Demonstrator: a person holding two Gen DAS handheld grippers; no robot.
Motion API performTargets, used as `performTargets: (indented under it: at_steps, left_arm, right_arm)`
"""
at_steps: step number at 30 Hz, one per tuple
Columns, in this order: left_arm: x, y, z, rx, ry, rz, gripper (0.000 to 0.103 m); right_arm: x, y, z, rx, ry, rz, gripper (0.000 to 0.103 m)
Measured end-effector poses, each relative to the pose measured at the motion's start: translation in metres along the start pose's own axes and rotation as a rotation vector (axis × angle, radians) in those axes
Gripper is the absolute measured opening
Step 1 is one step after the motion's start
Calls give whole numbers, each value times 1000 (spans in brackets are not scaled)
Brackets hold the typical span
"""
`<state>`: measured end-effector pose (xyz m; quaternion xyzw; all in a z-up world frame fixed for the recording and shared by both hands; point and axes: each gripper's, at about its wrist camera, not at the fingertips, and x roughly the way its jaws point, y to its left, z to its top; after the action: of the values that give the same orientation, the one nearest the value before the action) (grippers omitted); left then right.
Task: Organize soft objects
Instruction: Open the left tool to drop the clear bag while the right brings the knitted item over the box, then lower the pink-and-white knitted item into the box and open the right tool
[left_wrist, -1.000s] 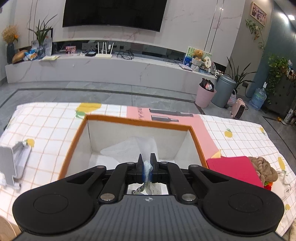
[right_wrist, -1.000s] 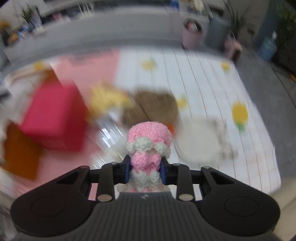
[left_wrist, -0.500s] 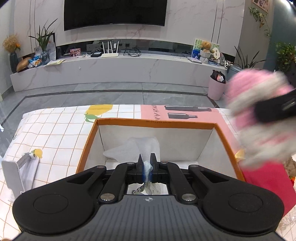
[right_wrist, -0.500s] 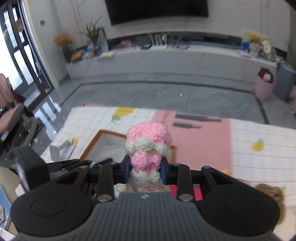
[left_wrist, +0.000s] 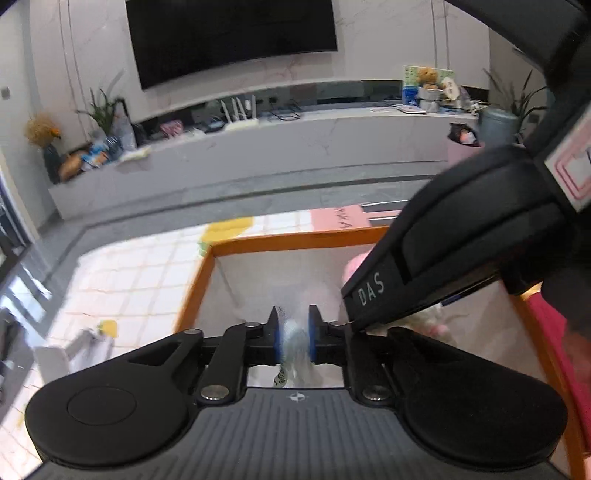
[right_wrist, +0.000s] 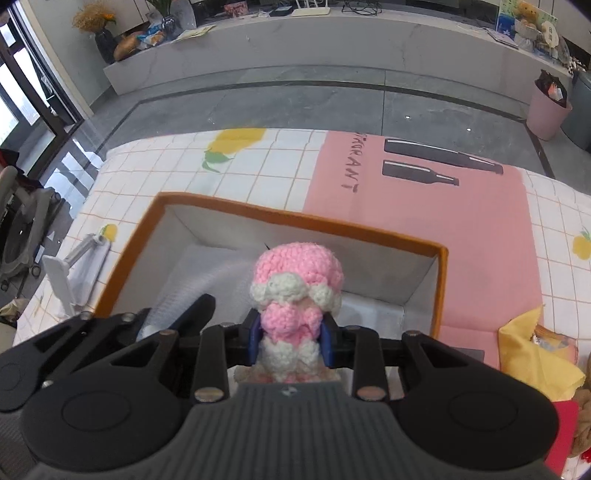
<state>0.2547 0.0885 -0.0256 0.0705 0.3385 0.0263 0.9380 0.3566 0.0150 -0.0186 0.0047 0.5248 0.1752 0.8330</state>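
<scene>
Orange-rimmed box with white inner walls sits on the checked tablecloth, near edge under both grippers. Inside: crumpled white tissue-like sheet on the left half of the floor; contents further down blurred, can't tell more.

Right gripper clamped on the pink-and-white crochet toy, pads squeezing its lower body, head sticking up above the fingers. Toy hangs over the box opening, roughly centre-right.

Left gripper jaws opening, a translucent whitish mesh piece between the blue pads; looks like the pads no longer press on it, but blur makes that uncertain. It points into the box's left half. Right tool's black body crosses the left-wrist view from the upper right.

Outside the box, right side: yellow cloth, red item at the near edge.
</scene>
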Motion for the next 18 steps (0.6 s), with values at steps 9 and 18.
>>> performTargets:
  at_steps: [9, 18]
  left_arm:
    - [-12, 5, 6, 3, -27, -10, 75]
    - [-70, 45, 10, -23, -66, -86, 75]
  right_arm:
    - [1, -13, 3, 81, 12, 33, 30]
    - [-5, -18, 3, 245, 27, 158, 34]
